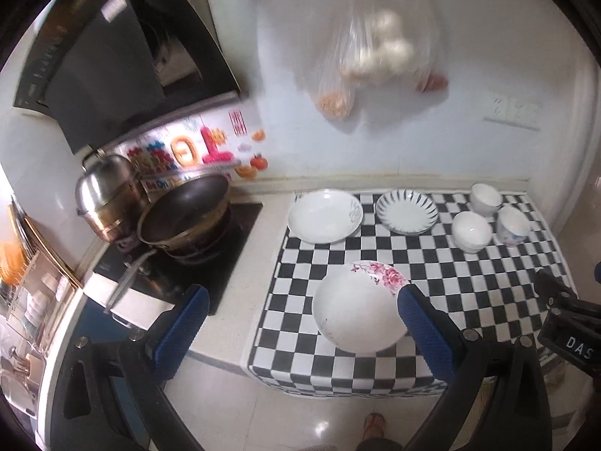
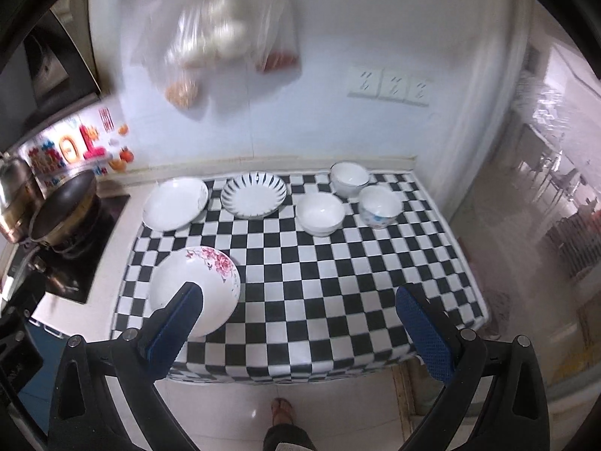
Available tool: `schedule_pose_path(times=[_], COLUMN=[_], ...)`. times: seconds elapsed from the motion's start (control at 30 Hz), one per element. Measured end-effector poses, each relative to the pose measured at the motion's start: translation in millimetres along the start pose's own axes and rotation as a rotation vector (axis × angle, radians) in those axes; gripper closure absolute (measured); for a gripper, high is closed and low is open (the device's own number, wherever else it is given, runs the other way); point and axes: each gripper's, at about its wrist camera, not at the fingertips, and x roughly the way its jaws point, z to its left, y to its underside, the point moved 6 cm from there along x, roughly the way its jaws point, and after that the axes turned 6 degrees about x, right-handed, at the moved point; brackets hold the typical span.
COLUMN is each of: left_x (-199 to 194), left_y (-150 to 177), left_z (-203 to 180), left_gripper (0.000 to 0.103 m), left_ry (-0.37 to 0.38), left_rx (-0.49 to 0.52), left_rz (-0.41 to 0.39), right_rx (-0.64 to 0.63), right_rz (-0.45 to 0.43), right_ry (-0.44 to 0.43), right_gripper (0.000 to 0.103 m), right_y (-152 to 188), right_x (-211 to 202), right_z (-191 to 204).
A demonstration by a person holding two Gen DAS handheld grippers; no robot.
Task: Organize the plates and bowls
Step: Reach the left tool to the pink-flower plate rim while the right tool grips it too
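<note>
On the checkered cloth (image 1: 469, 293) (image 2: 338, 274) a pink-flowered plate (image 1: 357, 308) (image 2: 195, 289) lies nearest the front. Behind it sit a plain white plate (image 1: 325, 216) (image 2: 174, 203) and a blue-striped plate (image 1: 407, 210) (image 2: 253, 193). Three bowls stand at the back right: a white bowl (image 1: 471, 231) (image 2: 320, 213), a blue-rimmed bowl (image 1: 485, 197) (image 2: 349, 178) and a blue-patterned bowl (image 1: 512, 227) (image 2: 379, 206). My left gripper (image 1: 300, 304) hovers open above the counter's front edge, its right finger over the flowered plate. Above the cloth's front my right gripper (image 2: 298, 304) is open and holds nothing.
A stove (image 1: 210, 248) with a dark wok (image 1: 184, 214) and a steel pot (image 1: 107, 191) stands left of the cloth, under a range hood (image 1: 112, 56). Plastic bags of food (image 1: 375, 56) (image 2: 214, 37) hang on the wall above. A person's foot (image 2: 281, 409) shows on the tiled floor.
</note>
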Motion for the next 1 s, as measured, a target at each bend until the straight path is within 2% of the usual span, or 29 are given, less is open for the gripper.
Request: schedule_pose_path(times=[0.23, 0.4, 0.63, 0.83, 0.9, 0.97, 1.0], left_x=[102.6, 160.8, 228.5, 279.5, 296.8, 314.0, 320.5], left_y=[-8.9, -5.0, 12.6, 34.9, 42.7, 52.6, 56.5], left_z=[-20.7, -28.9, -35.9, -40.2, -40.5, -40.5, -40.1], left_gripper=[0.0, 0.0, 0.0, 0.0, 0.011, 0.033, 0.037], left_ry=[0.014, 0.019, 0.045, 0.113, 0.142, 0.172, 0.192], left_rx=[-0.004, -0.009, 0.021, 0.044, 0.055, 0.072, 0.071], left_rz=[0.157, 0.252, 0.363, 0.463, 0.497, 0.545, 0.566], right_rx=[-0.082, -0.14, -0.173, -0.156, -0.135, -0.123, -0.108], right_rz=[0.129, 0.196, 0.295, 0.376, 0.42, 0.479, 0.507], right_ry=[-0.003, 0.014, 0.025, -0.027, -0.067, -0.114, -0.14], right_gripper=[0.0, 0.0, 0.0, 0.0, 0.0, 0.0, 0.0], right_y=[-21.9, -10.2, 20.8, 39.2, 45.7, 54.8, 58.9], right_x=[118.9, 185.6, 251.3, 290.9, 303.4, 317.4, 324.4], right_z=[19.3, 34.6, 52.1, 71.3, 77.5, 86.4, 90.6])
